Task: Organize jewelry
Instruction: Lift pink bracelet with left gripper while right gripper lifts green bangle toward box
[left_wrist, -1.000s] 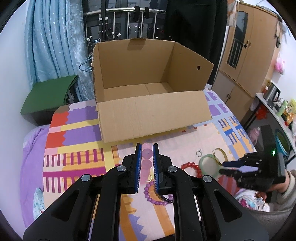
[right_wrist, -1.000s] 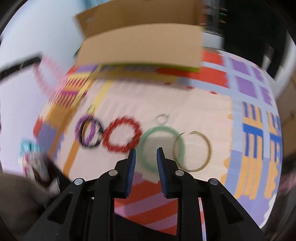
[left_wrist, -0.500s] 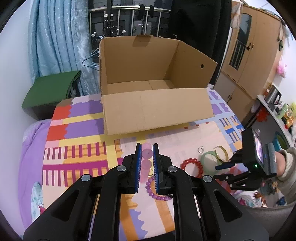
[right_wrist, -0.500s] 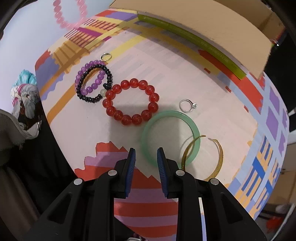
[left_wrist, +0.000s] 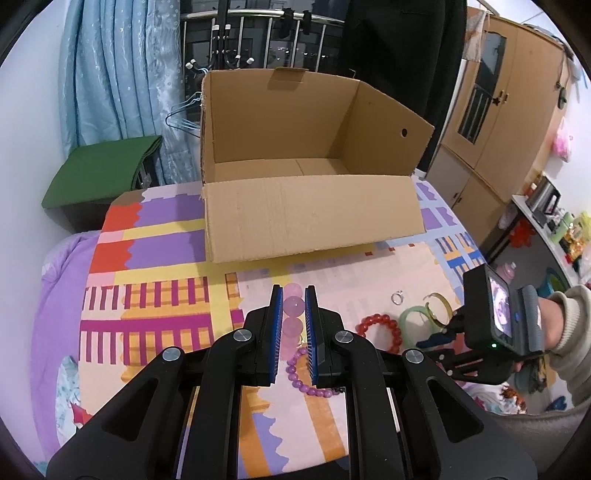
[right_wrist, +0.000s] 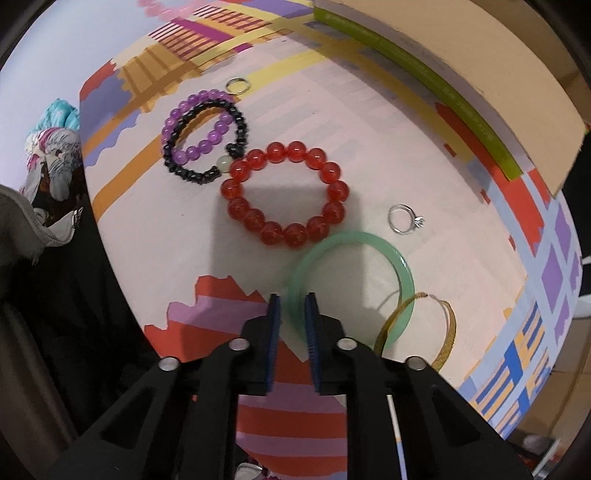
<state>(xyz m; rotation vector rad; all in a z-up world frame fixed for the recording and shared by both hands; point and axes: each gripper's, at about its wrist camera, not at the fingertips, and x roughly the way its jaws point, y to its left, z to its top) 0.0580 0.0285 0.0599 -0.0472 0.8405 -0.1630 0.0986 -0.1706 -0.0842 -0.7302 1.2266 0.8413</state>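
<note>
Pinching a pink bead bracelet (left_wrist: 293, 317) between its blue pads, the left gripper (left_wrist: 293, 295) hangs above the patterned cloth (left_wrist: 155, 266), short of the open cardboard box (left_wrist: 306, 206) that sits at the far side of the cloth. The box's near flap folds down toward the gripper, and nothing shows on its floor.

The right gripper (right_wrist: 292, 301) points down at the cloth with its jaws a narrow gap apart and nothing clamped; the near rim of the green bangle (right_wrist: 402, 273) lies in line with that gap, though contact cannot be judged. In the left wrist view this gripper (left_wrist: 436, 338) is seen low over the jewelry, held in the person's right hand (left_wrist: 552, 326).

On the cloth, a thin gold bangle (right_wrist: 448, 317) overlaps the green bangle's right edge. A red bead bracelet (right_wrist: 284, 194) lies just beyond the green one, touching its far rim. A purple bead bracelet (right_wrist: 192, 129) and a black bead bracelet (right_wrist: 207, 173) overlap to the left of the red one. A silver ring (right_wrist: 404, 219) with a stone lies near the red beads, and a plain small ring (right_wrist: 237, 86) sits just beyond the purple beads.
</note>
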